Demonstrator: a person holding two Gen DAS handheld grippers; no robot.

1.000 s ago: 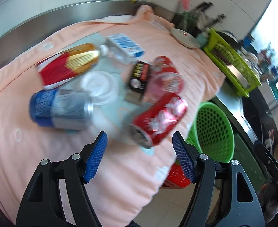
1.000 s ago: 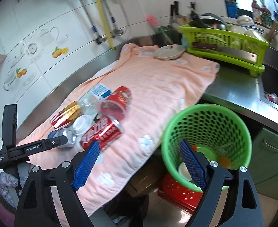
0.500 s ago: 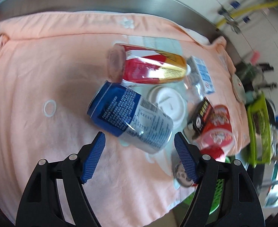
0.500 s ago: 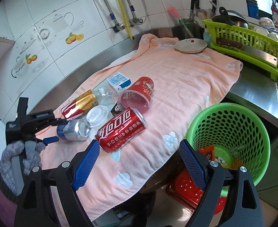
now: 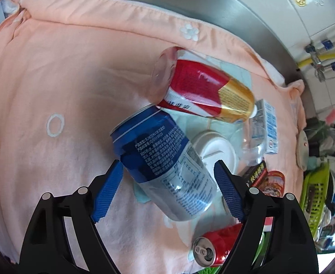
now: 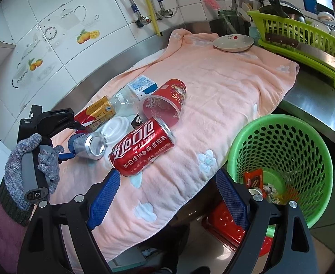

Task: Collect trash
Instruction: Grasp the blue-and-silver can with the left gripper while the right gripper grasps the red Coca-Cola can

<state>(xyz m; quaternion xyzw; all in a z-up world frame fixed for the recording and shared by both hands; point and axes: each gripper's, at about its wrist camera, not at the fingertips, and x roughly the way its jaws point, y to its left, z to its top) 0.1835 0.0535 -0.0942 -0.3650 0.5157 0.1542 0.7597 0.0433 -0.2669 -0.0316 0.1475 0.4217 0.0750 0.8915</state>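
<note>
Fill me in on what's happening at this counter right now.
A person with a gripper in each hand is clearing trash off a pink towel. The left gripper is down over a blue and silver can lying on its side; its jaws are opening, the can sits between them, not yet gripped. The right gripper hangs open and empty near a red cola can. A green basket beside the counter already holds a few wrappers.

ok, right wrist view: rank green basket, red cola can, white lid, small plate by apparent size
1. green basket, clearly largest.
2. red cola can, lying on its side.
3. white lid and small plate: look about alike; the plate sits much farther from the camera, so I won't rank them.
</note>
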